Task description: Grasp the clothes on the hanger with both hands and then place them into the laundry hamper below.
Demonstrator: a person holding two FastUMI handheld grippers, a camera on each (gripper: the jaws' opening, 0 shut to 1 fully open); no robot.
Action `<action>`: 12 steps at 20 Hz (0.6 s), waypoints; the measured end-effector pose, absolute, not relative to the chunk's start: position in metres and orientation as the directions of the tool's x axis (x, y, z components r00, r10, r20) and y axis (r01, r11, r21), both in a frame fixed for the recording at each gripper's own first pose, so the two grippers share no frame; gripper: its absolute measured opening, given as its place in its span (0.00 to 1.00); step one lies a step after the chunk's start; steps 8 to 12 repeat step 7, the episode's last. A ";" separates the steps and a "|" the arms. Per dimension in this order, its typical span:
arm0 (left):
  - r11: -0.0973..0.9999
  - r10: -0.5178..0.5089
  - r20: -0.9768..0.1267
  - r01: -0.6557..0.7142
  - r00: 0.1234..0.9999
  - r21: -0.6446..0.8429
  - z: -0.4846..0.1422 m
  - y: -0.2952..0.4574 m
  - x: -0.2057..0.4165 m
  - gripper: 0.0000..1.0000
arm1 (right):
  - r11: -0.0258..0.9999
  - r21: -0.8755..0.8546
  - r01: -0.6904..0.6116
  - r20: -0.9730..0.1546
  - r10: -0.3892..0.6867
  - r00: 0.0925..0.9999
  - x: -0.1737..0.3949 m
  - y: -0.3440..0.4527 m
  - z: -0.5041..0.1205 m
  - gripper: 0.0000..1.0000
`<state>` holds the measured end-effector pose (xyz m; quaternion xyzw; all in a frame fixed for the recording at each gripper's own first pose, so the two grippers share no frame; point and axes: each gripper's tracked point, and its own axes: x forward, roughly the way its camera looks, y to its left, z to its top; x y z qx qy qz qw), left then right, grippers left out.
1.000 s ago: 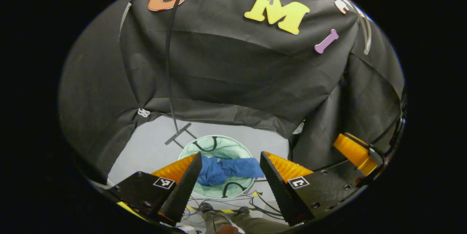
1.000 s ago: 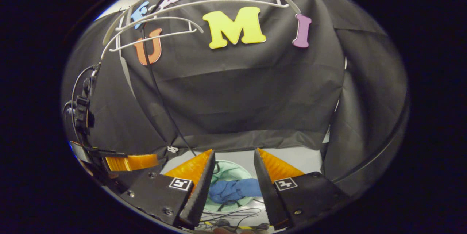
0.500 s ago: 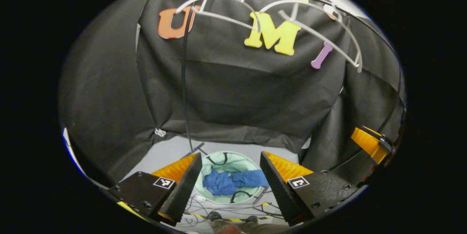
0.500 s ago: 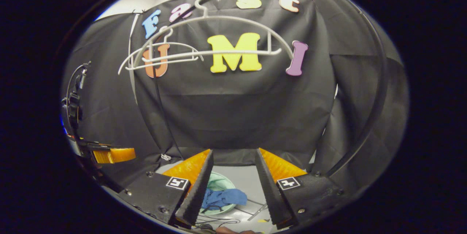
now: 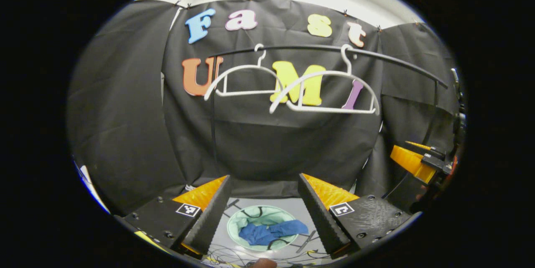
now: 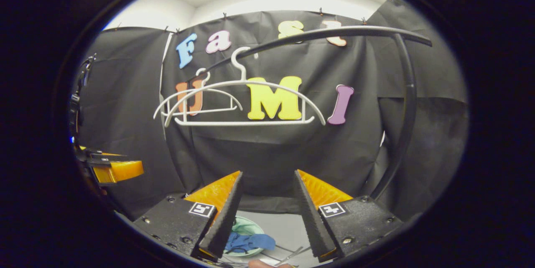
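Left gripper view, bottom centre: blue clothes in green laundry hamper; left claw and right claw agape (holding nothing); bare hangers upper centre.

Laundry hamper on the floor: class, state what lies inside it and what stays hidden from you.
Inside the laundry hamper lies a crumpled blue garment, with pale green lining visible around it. Whatever sits beneath the garment is covered, so it cannot be told.

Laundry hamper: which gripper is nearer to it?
Left, likely. The left gripper hangs above the laundry hamper, framed between its fingers; the right gripper is above and off to its side.
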<state>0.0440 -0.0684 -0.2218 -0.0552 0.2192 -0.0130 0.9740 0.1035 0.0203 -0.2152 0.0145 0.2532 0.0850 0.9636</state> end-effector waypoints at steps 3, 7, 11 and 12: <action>0.996 -0.039 -0.356 0.005 0.934 -0.094 -0.186 -0.069 0.042 1.00 | 0.984 0.064 -0.169 -0.445 0.180 0.877 0.107 0.018 -0.189 0.80; 0.998 -0.034 -0.246 0.019 0.969 -0.062 -0.128 -0.069 0.038 1.00 | 0.979 0.044 -0.200 -0.360 0.203 0.911 0.112 0.017 -0.143 0.80; 0.998 -0.034 -0.246 0.019 0.969 -0.062 -0.128 -0.069 0.038 1.00 | 0.979 0.044 -0.200 -0.360 0.203 0.911 0.112 0.017 -0.143 0.80; 0.998 -0.034 -0.246 0.019 0.969 -0.062 -0.128 -0.069 0.038 1.00 | 0.979 0.044 -0.200 -0.360 0.203 0.911 0.112 0.017 -0.143 0.80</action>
